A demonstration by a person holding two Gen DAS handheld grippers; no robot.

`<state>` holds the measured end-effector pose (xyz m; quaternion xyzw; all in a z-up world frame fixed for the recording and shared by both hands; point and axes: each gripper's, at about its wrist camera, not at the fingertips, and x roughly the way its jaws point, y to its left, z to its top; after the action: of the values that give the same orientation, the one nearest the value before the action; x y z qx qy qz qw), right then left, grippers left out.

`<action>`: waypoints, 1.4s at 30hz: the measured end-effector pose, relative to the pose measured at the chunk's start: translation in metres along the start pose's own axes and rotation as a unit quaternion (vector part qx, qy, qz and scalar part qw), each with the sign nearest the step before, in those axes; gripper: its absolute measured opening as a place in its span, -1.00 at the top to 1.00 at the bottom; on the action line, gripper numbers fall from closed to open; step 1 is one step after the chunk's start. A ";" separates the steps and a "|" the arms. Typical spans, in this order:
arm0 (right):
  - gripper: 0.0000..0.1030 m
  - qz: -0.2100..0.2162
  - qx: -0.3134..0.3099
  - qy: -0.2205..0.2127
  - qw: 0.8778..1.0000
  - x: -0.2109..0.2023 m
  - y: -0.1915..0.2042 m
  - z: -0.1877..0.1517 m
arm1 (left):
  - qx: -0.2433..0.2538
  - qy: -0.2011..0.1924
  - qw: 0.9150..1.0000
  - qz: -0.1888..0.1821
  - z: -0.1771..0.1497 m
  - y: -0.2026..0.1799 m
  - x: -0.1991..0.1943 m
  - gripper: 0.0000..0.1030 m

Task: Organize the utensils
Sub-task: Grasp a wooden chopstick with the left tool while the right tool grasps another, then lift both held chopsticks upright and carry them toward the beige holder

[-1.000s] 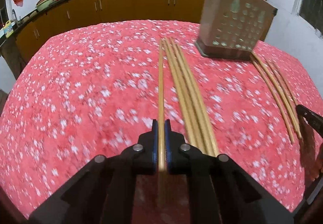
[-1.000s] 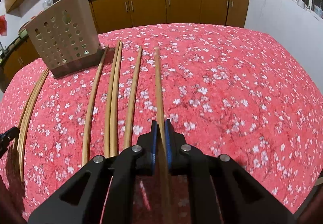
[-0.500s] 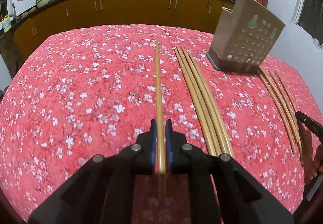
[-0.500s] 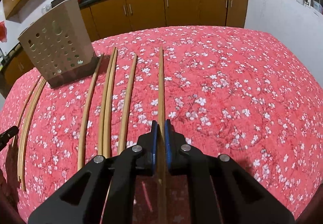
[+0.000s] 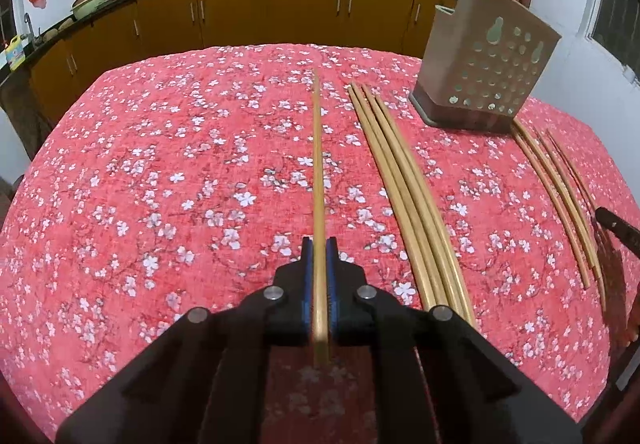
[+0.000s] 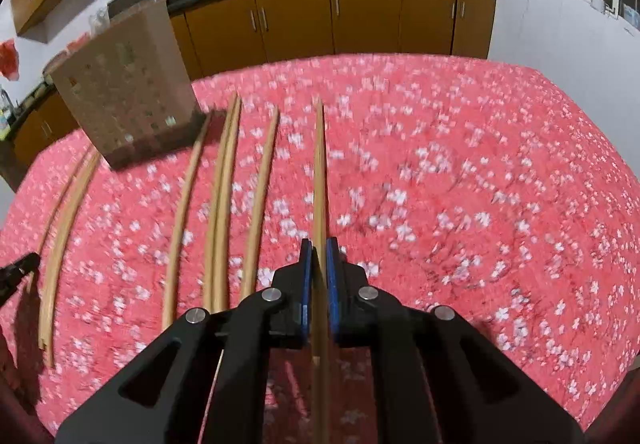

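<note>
Gripping one chopstick (image 5: 318, 172) each, both claws are clenched: the left claw (image 5: 319, 244) pinches its stick between the blue pads, and the right claw (image 6: 319, 244) does the same with its own chopstick (image 6: 319, 180). Both sticks point away over the red flowery worktop (image 5: 160, 184). Loose chopsticks (image 5: 404, 184) lie on the cloth beside the holder (image 5: 486, 78), with more (image 5: 560, 188) on its other side. Right view's blurry.

My left wrist view is sharp and evenly lit under soft indoor light; my right wrist view is smeared by motion blur across the floral cloth (image 6: 460, 184). Both bend strongly at the edges, with dark vignetted corners and faint shadows.
</note>
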<state>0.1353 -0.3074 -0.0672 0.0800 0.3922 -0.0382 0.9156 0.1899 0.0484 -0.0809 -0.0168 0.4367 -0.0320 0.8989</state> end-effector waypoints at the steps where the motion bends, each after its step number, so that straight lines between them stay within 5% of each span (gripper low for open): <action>1: 0.84 0.001 0.000 -0.009 1.000 -0.006 0.000 0.003 | -0.002 -0.002 1.000 -0.001 0.001 0.002 -0.003 0.85; 11: 0.86 0.011 0.000 -0.075 0.997 -0.044 -0.005 0.028 | 0.001 -0.067 0.998 0.004 0.027 0.013 -0.058 0.85; 17: 0.89 0.016 -0.001 -0.069 0.997 -0.041 -0.008 0.029 | -0.002 -0.097 0.995 0.005 0.038 0.013 -0.078 0.85; 22: 0.69 0.034 0.011 -0.002 0.999 -0.013 -0.010 0.010 | -0.003 -0.078 0.997 0.005 0.029 0.012 -0.063 0.85; 30: 0.69 0.023 -0.024 0.044 0.998 0.006 0.007 -0.026 | -0.023 -0.033 0.999 -0.003 0.000 0.010 -0.032 0.85; 42: 0.85 0.022 -0.016 -0.009 1.000 -0.019 -0.001 -0.015 | -0.026 -0.027 0.999 -0.007 -0.010 0.008 -0.029 0.85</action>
<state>0.1113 -0.3058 -0.0644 0.0732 0.3830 -0.0124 0.9207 0.1647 0.0580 -0.0647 -0.0443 0.4125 -0.0262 0.9095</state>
